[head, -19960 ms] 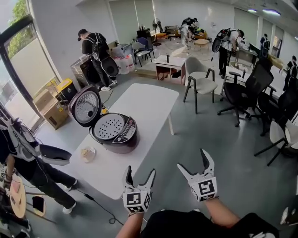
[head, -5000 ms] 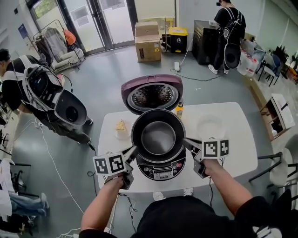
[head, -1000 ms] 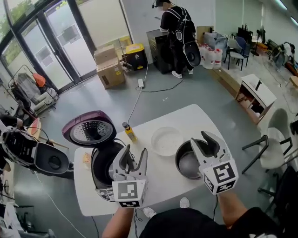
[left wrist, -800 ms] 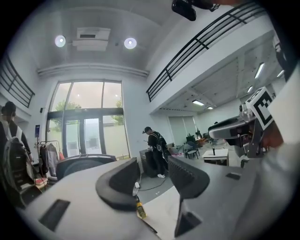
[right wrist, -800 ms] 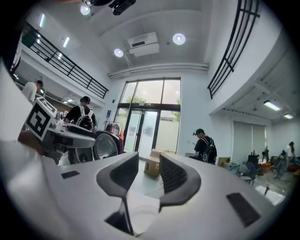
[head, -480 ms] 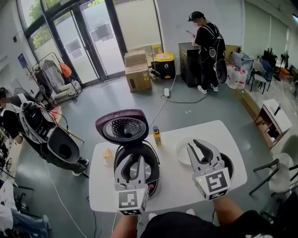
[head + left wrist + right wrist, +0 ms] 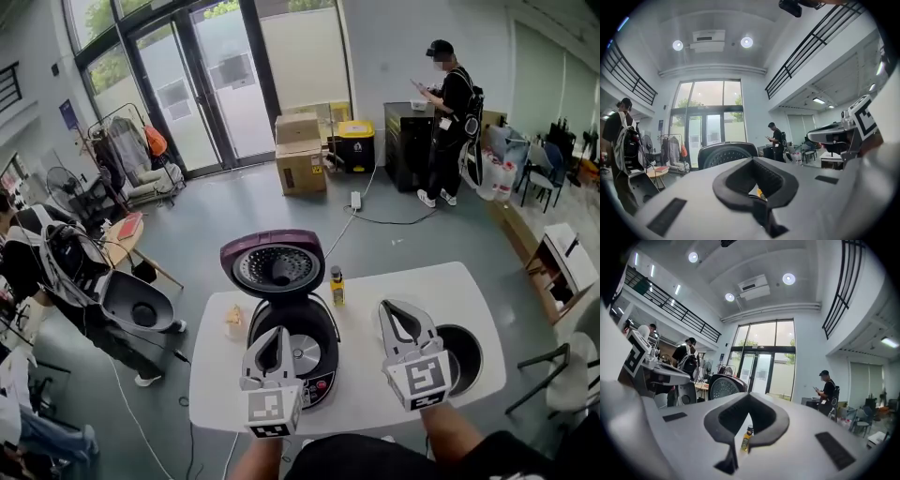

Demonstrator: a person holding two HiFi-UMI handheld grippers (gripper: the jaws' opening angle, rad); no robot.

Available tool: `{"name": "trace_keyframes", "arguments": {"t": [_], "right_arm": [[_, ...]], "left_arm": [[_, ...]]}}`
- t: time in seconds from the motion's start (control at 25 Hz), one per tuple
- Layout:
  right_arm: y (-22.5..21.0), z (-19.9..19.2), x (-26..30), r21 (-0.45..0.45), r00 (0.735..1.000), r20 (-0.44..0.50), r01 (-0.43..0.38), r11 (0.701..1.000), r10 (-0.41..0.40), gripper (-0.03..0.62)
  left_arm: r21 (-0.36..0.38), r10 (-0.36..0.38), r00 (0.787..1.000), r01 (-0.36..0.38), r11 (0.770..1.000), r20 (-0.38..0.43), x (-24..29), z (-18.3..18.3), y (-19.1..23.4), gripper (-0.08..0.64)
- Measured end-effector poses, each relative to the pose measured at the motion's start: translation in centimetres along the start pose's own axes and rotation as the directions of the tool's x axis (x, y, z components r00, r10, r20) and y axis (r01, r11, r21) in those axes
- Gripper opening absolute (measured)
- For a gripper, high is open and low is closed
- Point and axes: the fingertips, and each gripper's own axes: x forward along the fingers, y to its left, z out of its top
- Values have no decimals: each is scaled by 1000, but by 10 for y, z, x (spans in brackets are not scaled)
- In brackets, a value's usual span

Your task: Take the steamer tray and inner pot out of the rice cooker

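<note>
The purple rice cooker stands on the white table with its lid raised and its cavity bare. The dark inner pot sits on the table to the cooker's right. The steamer tray is hidden behind my right gripper. My left gripper hovers over the cooker's front, shut and empty. Just left of the pot, my right gripper is shut and empty too. The left gripper view looks past its closed tips to the lid. In the right gripper view the tips frame a bottle.
A small yellow bottle stands behind the cooker, a small food item to its left. A person with a backpack is at the left. Another person, a black cabinet and cardboard boxes are at the back. A chair is at the right.
Both grippers' jaws have closed on nothing. The right gripper has come away from over the pot to its left. The head view has swung so the cooker sits in the middle.
</note>
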Motion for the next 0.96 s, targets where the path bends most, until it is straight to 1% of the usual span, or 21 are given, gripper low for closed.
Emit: {"name": "trace_keyframes", "arguments": {"t": [0.12,0.24,0.56,0.76,0.96], "right_arm": [[8,-10,1,9,1000,-22,-9,1000,9,-2],[15,-17,1,12,999,-29,-17,1000,17,-2],[18,-15,0,7,999,-21,-30,1000,30,-2],[19,-13,-2,10,999,-24,-32,999,33,-2],[20,-14,-5,-1,999,-23,-36,999,36,-2]], "left_arm": [[-3,8,1000,-8,1000,9,-4,-7,5,-2],[-9,1,1000,-1,1000,11,-6,-15,5,-2],[-22,-6,1000,7,1000,6,-5,-22,1,-2],[-69,-48,999,48,996,0,-3,-22,-3,-2],[-82,-36,999,35,996,-9,-5,-27,-3,-2]]}}
